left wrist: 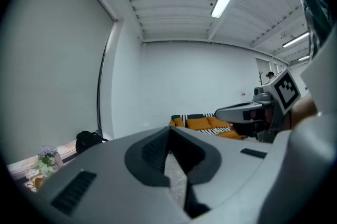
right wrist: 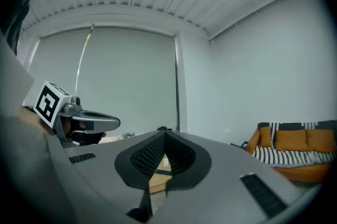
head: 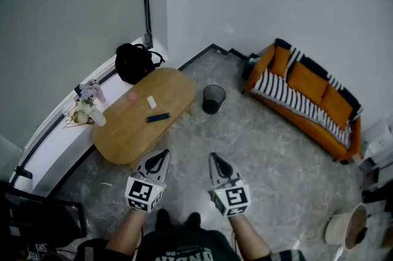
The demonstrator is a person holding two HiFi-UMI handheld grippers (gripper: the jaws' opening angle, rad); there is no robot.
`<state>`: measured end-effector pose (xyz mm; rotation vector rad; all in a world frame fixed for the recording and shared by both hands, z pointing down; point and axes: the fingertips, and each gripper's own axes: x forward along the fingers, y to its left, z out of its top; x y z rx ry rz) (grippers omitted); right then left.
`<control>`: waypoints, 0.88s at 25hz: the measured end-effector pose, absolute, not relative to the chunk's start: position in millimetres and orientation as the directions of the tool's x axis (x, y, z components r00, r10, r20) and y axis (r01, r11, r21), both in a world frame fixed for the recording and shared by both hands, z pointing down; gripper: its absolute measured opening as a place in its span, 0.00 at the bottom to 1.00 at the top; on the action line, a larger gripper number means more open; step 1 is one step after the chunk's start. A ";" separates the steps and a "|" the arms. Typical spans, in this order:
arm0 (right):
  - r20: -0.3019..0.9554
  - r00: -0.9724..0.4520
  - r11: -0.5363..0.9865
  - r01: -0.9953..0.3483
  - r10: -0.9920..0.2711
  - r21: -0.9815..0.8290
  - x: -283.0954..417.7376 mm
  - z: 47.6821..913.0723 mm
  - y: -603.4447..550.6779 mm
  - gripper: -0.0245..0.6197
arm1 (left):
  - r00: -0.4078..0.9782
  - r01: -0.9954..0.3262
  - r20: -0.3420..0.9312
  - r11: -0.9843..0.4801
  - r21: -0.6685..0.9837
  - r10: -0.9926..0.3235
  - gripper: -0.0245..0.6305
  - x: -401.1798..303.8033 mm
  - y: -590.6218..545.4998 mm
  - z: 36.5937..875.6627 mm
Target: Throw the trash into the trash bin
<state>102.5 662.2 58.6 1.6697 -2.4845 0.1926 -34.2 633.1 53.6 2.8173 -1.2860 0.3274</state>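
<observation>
Wood table (head: 132,131), matt fin.; cloth sofa (head: 307,85).

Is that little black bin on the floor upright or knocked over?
Upright: the bin stands beside the wooden table, its round mouth facing up.

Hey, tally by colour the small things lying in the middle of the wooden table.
Pink item: 1
White item: 1
Dark item: 1
Total: 3

An oval wooden table (head: 129,131) carries a small pink object (head: 132,97), a white piece (head: 151,102) and a dark flat bar (head: 158,118).
</observation>
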 end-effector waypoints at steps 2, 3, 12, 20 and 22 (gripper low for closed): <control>0.179 -0.378 0.380 -0.925 -0.908 -0.029 101.4 56.9 662.6 0.04 | 0.636 -0.751 0.203 -0.658 -0.061 -0.744 0.03 -34.0 632.7 55.0; 0.181 -0.379 0.381 -0.924 -0.907 -0.028 101.4 56.9 662.9 0.04 | 0.636 -0.751 0.203 -0.658 -0.061 -0.745 0.03 -33.6 632.7 55.6; 0.210 -0.382 0.387 -0.922 -0.900 -0.019 108.4 63.6 660.6 0.04 | 0.627 -0.757 0.212 -0.651 -0.060 -0.749 0.04 -27.4 633.3 58.8; 0.223 -0.418 0.422 -0.906 -0.880 -0.036 119.7 67.9 671.8 0.04 | 0.604 -0.777 0.219 -0.627 -0.049 -0.766 0.04 -13.5 640.7 61.0; 0.227 -0.428 0.430 -0.902 -0.875 -0.040 125.2 70.0 675.3 0.04 | 0.599 -0.783 0.221 -0.621 -0.039 -0.769 0.03 -8.5 644.9 61.8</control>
